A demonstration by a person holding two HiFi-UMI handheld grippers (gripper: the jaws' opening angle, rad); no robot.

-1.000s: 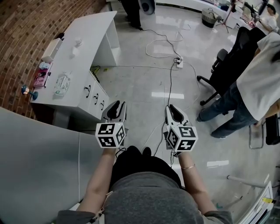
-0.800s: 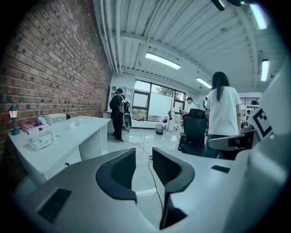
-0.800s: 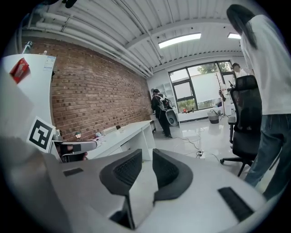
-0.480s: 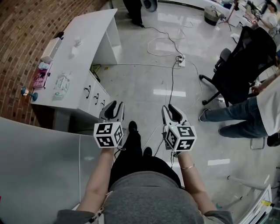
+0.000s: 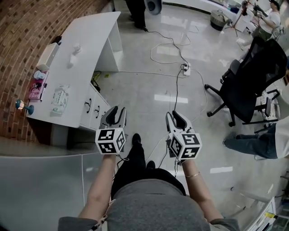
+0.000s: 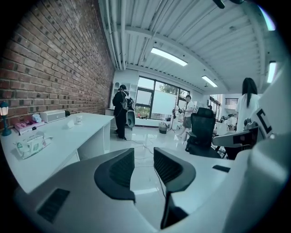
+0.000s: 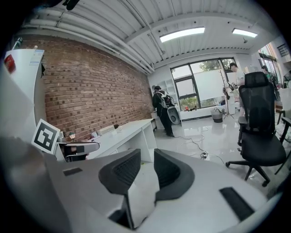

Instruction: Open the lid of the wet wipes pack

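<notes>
left tongs (image 5: 118, 110), right tongs (image 5: 174, 115) (just opened, empty); one wipes pack (image 5: 59, 97)

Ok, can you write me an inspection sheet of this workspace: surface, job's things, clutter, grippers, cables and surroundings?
Surface: white desk along the brick wall.
Job's things: wet wipes pack lies flat near the desk's near end, untouched; lid too small to judge.
Clutter: pink box, white box, small lamp, small white item.
Grippers: left gripper and right gripper both open, jaws have just been opening, nothing between them, over the floor away from the desk.
Cables: white cable loops to a power strip; dark cable runs towards the wearer.
Surroundings: black office chair; standing person beyond the desk.
</notes>
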